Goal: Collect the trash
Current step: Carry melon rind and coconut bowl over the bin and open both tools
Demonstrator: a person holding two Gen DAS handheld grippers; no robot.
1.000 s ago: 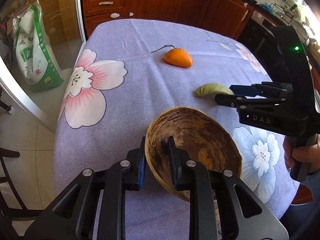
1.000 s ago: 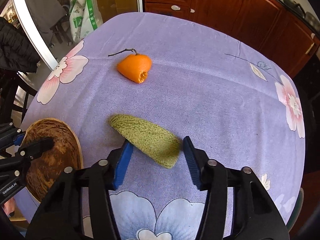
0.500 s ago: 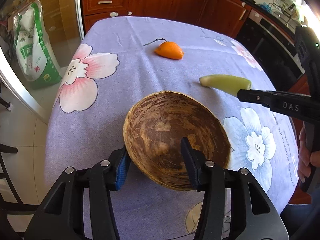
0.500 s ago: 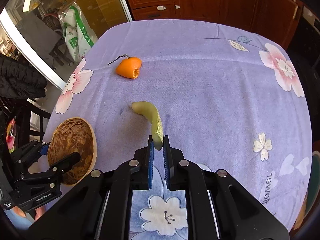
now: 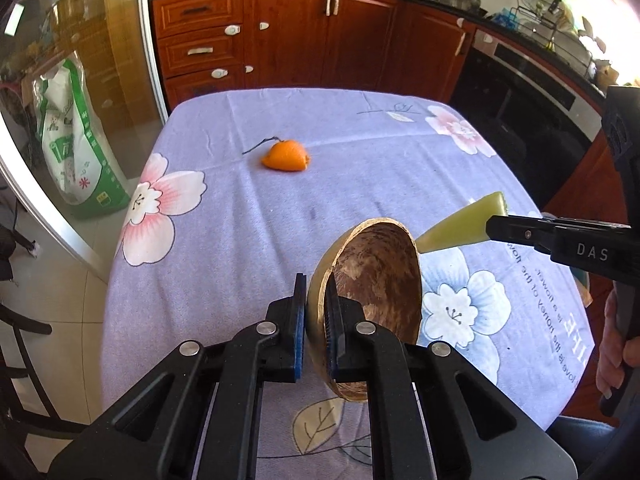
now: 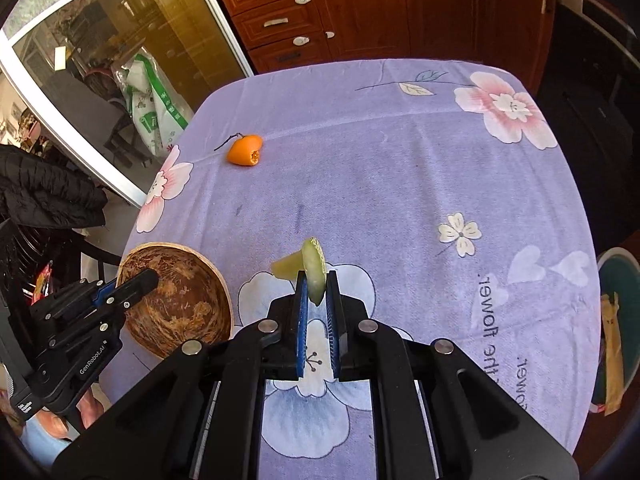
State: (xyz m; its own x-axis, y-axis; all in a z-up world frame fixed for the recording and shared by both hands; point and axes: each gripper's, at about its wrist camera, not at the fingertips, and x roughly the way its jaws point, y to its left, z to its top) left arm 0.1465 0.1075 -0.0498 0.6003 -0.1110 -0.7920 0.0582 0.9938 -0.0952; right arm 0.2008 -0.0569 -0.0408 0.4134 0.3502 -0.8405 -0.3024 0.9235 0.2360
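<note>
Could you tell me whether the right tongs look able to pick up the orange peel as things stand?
Probably not yet: the right tongs are shut on the melon rind. Nothing lies between them and the orange peel.

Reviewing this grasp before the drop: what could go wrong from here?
1. The right gripper pinches the melon rind only at one end, so it may pivot or slip out.
2. The left gripper clamps just the rim of the tilted coconut bowl; the rind could slide out.
3. The orange piece lies far off, uncollected.
</note>
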